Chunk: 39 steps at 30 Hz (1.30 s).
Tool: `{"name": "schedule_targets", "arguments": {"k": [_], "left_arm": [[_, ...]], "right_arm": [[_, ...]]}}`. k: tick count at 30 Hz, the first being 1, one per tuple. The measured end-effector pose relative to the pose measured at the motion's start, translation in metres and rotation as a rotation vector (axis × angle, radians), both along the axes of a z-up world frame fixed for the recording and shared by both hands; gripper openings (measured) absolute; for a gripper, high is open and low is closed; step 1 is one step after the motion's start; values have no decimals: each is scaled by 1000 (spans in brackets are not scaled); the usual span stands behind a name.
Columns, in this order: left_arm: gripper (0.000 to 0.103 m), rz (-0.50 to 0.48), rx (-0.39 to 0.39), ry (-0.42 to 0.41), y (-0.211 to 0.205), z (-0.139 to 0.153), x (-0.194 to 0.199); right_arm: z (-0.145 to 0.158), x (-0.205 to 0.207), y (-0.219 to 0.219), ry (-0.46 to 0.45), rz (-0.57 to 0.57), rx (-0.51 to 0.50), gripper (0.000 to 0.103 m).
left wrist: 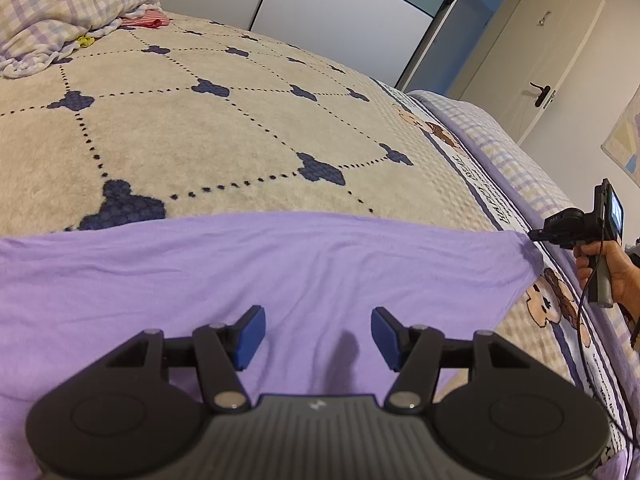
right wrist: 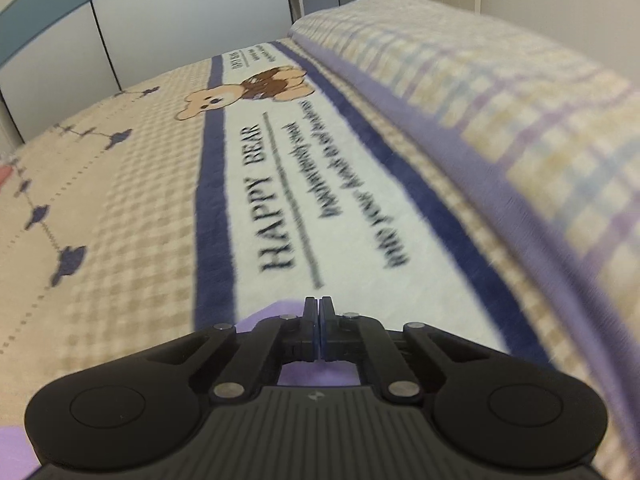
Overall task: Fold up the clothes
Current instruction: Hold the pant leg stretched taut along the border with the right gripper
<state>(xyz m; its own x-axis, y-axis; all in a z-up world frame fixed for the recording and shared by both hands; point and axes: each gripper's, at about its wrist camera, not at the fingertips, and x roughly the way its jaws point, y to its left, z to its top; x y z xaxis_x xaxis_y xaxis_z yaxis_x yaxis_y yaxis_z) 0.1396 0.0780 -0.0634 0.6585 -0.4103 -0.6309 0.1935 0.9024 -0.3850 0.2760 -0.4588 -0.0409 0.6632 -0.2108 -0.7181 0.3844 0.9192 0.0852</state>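
1. A purple garment (left wrist: 248,272) lies spread flat on the bed, covering the near part of a beige blanket (left wrist: 208,128) printed with dark blue shapes and dotted lines.
2. The left tongs (left wrist: 318,338) hang over the middle of the garment with their blue pads (left wrist: 252,336) well apart and nothing between them; they are released.
3. The right tongs (right wrist: 319,322) are clenched, the two pads pressed together. In the left wrist view their tip (left wrist: 536,235) meets the far right corner of the garment, and purple cloth (right wrist: 316,374) shows just under them in the right wrist view. The cloth seems to be pinched there, though the pads hide the actual grip.
4. A hand (left wrist: 608,276) holds the grip of the right tongs at the bed's right edge.
5. The blanket's white band reads "HAPPY BEAR" (right wrist: 276,196) beside a cartoon bear (right wrist: 248,92).
6. A checked quilt (right wrist: 500,104) lies along the right side of the bed, and a checked pillow (left wrist: 68,4) sits at the far left corner.
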Motion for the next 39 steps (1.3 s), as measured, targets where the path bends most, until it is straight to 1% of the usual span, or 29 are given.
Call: {"name": "schedule_targets", "arguments": {"k": [4,6,7,10,13,15,17,19,21,23,25,27,28,29,31,34,37,39], "left_arm": [[61,-2,5,-1,-1,-1,0],[61,-2,3,0,0,-1,0],[61,-2,3,0,0,-1,0],[61,-1,-1,2,0,-1,0],[61,2,-6,4,1,0,1],[61,4,-8,5,1,0,1],[61,7,-14,7,1,0,1],[61,11,-24,11,2,0,1],[61,14,-35,15,3,0,1],[61,18,-43,18,4,0,1],[61,19,-48,21,4,0,1],[61,19,-50,22,5,0,2],[61,19,-51,23,5,0,2],[61,20,-53,24,5,0,2],[61,21,-57,26,6,0,2],[61,23,-60,28,6,0,2],[61,24,-61,29,6,0,2],[61,25,-62,29,6,0,2]], "right_arm": [[0,1,-6,9,-35,-86,1],[-2,-2,-12,11,-61,-64,3],[-3,-4,-16,12,-76,-35,5],[-4,-16,-26,7,-98,64,6],[-5,-29,-32,3,-110,140,14],[-5,-35,-33,-5,-121,188,15],[-4,-41,-34,-14,-132,237,20],[-5,-45,-34,-17,-141,270,22],[-8,-47,-30,-9,-142,283,22],[-10,-47,-22,4,-131,275,22],[-13,-44,-14,10,-125,234,22],[-13,-42,-8,20,-117,183,17],[-11,-40,-5,28,-111,154,10],[-9,-39,-3,35,-114,112,7],[-3,-38,2,47,-129,9,7],[4,-39,-1,54,-176,-97,7],[5,-46,-8,45,-192,-47,8],[4,-49,-5,40,-169,-8,8]]}}
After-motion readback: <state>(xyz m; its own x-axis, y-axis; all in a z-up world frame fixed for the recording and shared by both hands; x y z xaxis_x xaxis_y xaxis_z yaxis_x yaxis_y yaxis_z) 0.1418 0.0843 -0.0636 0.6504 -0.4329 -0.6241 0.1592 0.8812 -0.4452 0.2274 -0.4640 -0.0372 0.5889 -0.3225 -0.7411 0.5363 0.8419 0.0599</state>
